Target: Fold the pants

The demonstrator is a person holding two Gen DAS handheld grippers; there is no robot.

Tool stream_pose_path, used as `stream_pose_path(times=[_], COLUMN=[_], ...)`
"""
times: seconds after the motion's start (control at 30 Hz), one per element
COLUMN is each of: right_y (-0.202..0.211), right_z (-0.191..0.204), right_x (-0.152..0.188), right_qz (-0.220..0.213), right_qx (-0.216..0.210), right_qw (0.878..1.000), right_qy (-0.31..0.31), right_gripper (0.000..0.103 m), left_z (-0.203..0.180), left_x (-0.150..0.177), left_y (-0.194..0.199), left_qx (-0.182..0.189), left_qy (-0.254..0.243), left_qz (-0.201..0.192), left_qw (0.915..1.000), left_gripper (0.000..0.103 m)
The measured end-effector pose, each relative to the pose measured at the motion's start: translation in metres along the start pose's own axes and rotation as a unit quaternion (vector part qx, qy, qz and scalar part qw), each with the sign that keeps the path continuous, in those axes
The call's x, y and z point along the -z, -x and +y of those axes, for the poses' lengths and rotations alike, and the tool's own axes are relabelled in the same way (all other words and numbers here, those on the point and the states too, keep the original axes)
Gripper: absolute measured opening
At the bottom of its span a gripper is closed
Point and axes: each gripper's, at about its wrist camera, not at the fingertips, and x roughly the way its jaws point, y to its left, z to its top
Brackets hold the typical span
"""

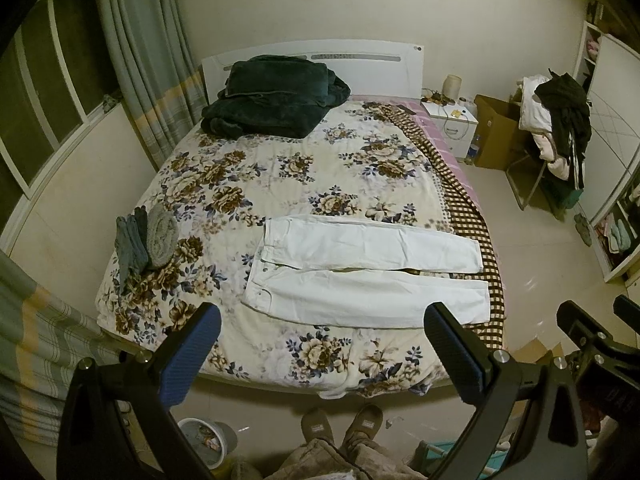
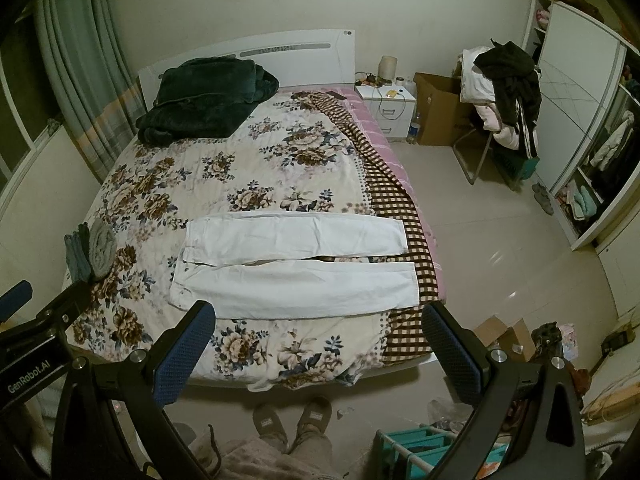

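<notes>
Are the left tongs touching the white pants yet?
Apart. The left wrist view shows the left tongs open above the bed's foot, floral quilt visible before the flat white pants.

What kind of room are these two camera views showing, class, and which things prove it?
Most likely a home bedroom: a wide bed under a floral quilt, a small white bedside cabinet, and an open wardrobe with hanging clothes.

Bed (image 1: 248,360) under a floral quilt (image 1: 312,184); white pants (image 1: 360,272) spread flat across the near half, waist to the left, legs running right, cuffs reaching a brown checked blanket (image 1: 472,208) along the right edge; grey folded clothes (image 1: 148,240) near the left edge; dark green blanket (image 1: 272,96) bundled against the headboard (image 1: 360,52).
</notes>
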Motion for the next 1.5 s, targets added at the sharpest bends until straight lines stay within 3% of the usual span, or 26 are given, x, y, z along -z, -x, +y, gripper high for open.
stream_pose_path(times=[0.23,0.47,0.63,0.73,0.93,1.03,1.27,1.5], right_y=[-0.002,-0.012,-0.035,-0.065,-0.167,-0.233,-0.416,-0.621], right_z=[-0.003,0.010,0.012,0.010,-0.008,-0.022,-0.062,-0.099], right_x=[0.000,-0.022,-0.026,-0.033,-0.060,-0.079,-0.120,-0.166], right_qz=[0.001,0.005,0.006,0.006,0.025,0.055,0.138,0.223], right_qx=[-0.001,-0.004,0.006,0.021,0.064,0.076,0.077,0.048], right_qw=[1.000,1.000,1.000,0.999,0.993,0.990,0.976,0.958], right_qy=[0.000,-0.004,-0.021,-0.048,-0.093,-0.106,-0.146,-0.172], right_gripper=[0.103,0.103,0.103,0.103,0.103,0.103,0.103,0.103], left_z=[0.000,0.000,0.007,0.015,0.024,0.020,-0.006,-0.042], left_x=[0.001,0.001,-0.022,-0.044,-0.076,-0.094,-0.124,-0.160], left_y=[0.000,0.000,-0.012,-0.041,-0.142,-0.204,-0.339,-0.485], left_qx=[0.000,-0.001,-0.023,-0.031,-0.048,-0.056,-0.090,-0.120], left_qy=[-0.001,0.000,0.009,0.018,0.025,0.036,0.042,0.088], left_qz=[0.000,-0.002,-0.029,-0.030,-0.005,0.033,0.097,0.172], left_qw=[1.0000,1.0000,0.9993,0.9989,0.9985,0.9973,0.9903,0.9738], left_gripper=[0.103,0.103,0.103,0.103,0.103,0.103,0.103,0.103])
